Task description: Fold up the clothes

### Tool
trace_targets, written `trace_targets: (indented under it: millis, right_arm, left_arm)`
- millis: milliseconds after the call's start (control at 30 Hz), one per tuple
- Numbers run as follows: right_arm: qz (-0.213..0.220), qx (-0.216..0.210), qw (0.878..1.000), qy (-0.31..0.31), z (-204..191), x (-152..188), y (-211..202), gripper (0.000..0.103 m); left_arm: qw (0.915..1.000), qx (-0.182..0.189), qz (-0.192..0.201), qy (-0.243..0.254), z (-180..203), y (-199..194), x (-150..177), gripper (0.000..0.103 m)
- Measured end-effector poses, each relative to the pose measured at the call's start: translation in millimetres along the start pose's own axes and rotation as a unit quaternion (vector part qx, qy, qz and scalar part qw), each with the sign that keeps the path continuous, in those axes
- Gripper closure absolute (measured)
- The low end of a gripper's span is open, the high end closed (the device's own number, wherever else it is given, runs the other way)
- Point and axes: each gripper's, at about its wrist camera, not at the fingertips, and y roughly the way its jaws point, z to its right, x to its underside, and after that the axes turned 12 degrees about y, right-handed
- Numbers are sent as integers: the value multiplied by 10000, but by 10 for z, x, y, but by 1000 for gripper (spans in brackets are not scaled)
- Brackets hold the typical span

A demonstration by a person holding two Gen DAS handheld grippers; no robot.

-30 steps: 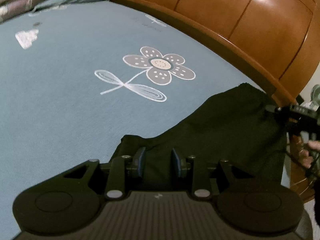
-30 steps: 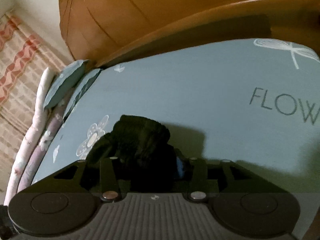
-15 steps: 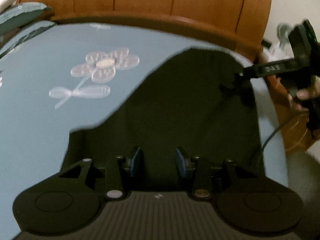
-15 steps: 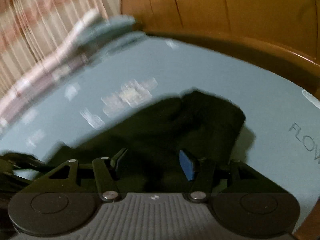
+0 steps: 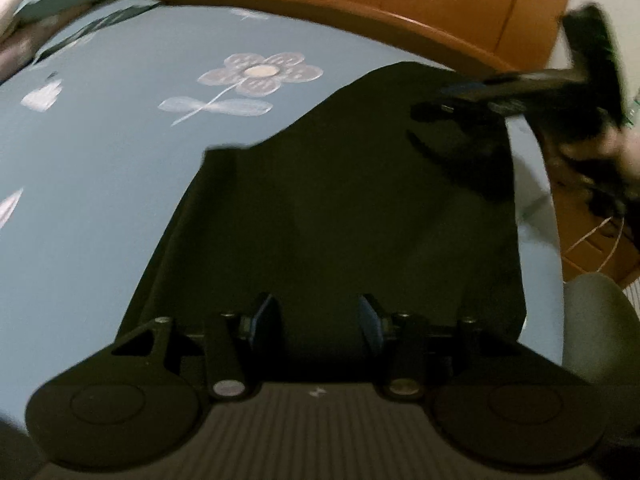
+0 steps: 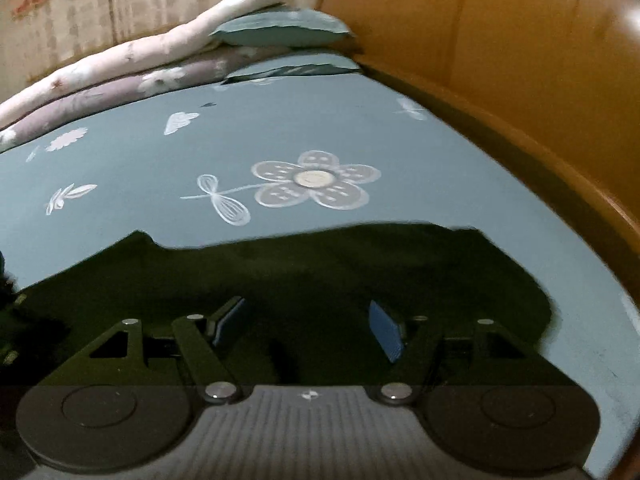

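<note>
spreading black garment (image 5: 340,200) flat on bed (image 5: 100,200); left gripper (image 5: 318,316) and right gripper (image 6: 308,326) just opening, nothing held; next: regrasping an edge for first fold.

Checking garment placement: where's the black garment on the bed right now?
The black garment lies spread on the blue bedsheet, just below the printed flower in the right wrist view, near the wooden bed frame on its right.

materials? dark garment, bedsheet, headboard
Garment: soft matte black fabric, likely knit; lies limp, no sheen.
Bedsheet: smooth blue woven cloth, probably cotton, with printed white flowers.
Headboard: orange-brown wood or veneer, glossy varnish; shows highlights and panel seams.
</note>
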Motion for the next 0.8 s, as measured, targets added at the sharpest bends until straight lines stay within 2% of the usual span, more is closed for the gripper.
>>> trace_targets:
  millis: [67, 167, 267, 333, 400, 467, 533, 567, 600, 667, 700, 733, 767, 800]
  right_arm:
    - [-214, 9, 9998, 52, 40, -40, 253, 31]
    - [-303, 46, 9993, 226, 174, -25, 464, 31]
    - [-272, 100, 9989, 359, 118, -116, 309, 31]
    - [-159, 112, 9993, 333, 10, -157, 136, 27]
    - [-137, -60, 9997, 200, -124, -129, 0, 22]
    - [-274, -80, 9996, 27, -228, -36, -8, 20]
    - [-602, 73, 9982, -35, -265, 67, 158, 20]
    - [-757, 214, 9969, 25, -258, 113, 239, 20]
    - [-809, 334, 9961, 87, -257, 145, 269, 20]
    - [-729, 279, 9967, 221, -284, 157, 169, 20]
    - [-635, 191, 9973, 310, -303, 156, 76, 19]
    - [-519, 120, 9977, 425, -321, 164, -35, 19]
    - [-425, 95, 9977, 522, -339, 183, -135, 18]
    - [-361, 95, 9975, 596, -357, 208, -216, 18]
  left_arm:
    - [9999, -43, -36, -157, -15, -39, 123, 55]
    - [9995, -61, 7, -298, -67, -114, 234, 52]
    - [9988, -154, 103, -449, -137, -192, 264, 53]
    - [9982, -243, 173, -527, -192, -232, 271, 53]
    - [9975, -312, 113, -624, -266, -201, 279, 53]
    - [9967, -410, 27, -701, -341, -150, 295, 53]
    - [9960, -534, 123, -707, -388, -191, 278, 53]
    - [9955, -596, 171, -710, -411, -212, 270, 58]
    - [9950, -658, 219, -713, -435, -233, 262, 58]
    - [9948, -719, 438, -578, -469, -323, 242, 60]
    - [9944, -742, 562, -493, -485, -375, 232, 67]
    - [9943, -752, 622, -420, -513, -407, 218, 84]
    - [9947, -746, 609, -365, -550, -404, 199, 88]
    - [9951, -738, 588, -301, -583, -386, 183, 89]
